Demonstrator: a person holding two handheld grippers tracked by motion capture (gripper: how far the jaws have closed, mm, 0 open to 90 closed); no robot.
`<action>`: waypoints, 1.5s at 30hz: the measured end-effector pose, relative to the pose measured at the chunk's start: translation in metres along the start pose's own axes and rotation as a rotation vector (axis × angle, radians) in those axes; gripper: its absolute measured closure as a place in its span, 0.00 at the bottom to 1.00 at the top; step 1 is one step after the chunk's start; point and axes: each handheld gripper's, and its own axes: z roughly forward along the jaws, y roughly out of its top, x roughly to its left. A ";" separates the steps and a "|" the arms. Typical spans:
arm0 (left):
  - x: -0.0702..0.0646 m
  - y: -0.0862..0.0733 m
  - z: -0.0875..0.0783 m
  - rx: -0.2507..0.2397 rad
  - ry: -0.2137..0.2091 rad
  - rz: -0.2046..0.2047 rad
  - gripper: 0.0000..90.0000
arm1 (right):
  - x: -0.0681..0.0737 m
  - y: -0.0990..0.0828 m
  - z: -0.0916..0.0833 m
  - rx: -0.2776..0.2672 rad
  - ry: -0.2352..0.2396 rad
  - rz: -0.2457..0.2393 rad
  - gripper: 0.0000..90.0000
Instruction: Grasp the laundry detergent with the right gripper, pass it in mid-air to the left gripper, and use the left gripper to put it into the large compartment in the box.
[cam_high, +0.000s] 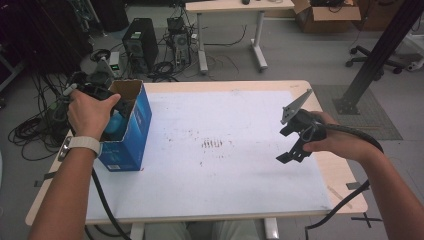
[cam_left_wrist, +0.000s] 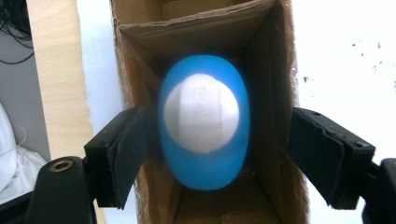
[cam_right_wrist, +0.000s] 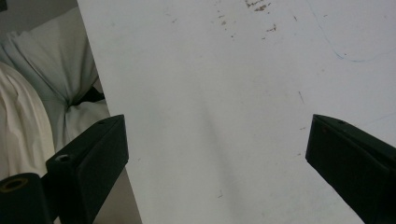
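Observation:
A blue cardboard box (cam_high: 134, 131) stands open-topped at the table's left edge. Inside it is a blue egg-shaped thing (cam_left_wrist: 204, 172) with a white round face, blurred, also seen as a blue patch (cam_high: 115, 123) in the high view. My left gripper (cam_high: 114, 104) is held over the box mouth. Its jaws stand wide apart on either side of the egg (cam_left_wrist: 217, 114), with gaps to it, so it is open. My right gripper (cam_high: 286, 145) hovers open above the white mat (cam_high: 225, 165) at the right, nothing between its jaws (cam_right_wrist: 217, 120).
The brown inner walls of the box (cam_left_wrist: 275, 56) enclose the egg closely. Brownish stains (cam_high: 212, 144) mark the mat's middle. Beyond the table are computer towers (cam_high: 140, 42) with cables, a second table (cam_high: 235, 6) and a black frame post (cam_high: 380, 50).

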 end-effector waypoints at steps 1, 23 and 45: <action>-0.001 0.000 -0.002 -0.004 -0.002 0.002 0.22 | 0.000 0.000 0.000 0.000 0.000 0.000 0.06; -0.022 -0.003 -0.052 -0.058 -0.021 0.130 0.18 | 0.004 0.001 -0.007 -0.003 -0.007 -0.004 0.06; -0.074 0.003 -0.082 -0.088 -0.113 0.329 0.13 | 0.006 -0.003 -0.013 -0.010 -0.017 0.009 0.06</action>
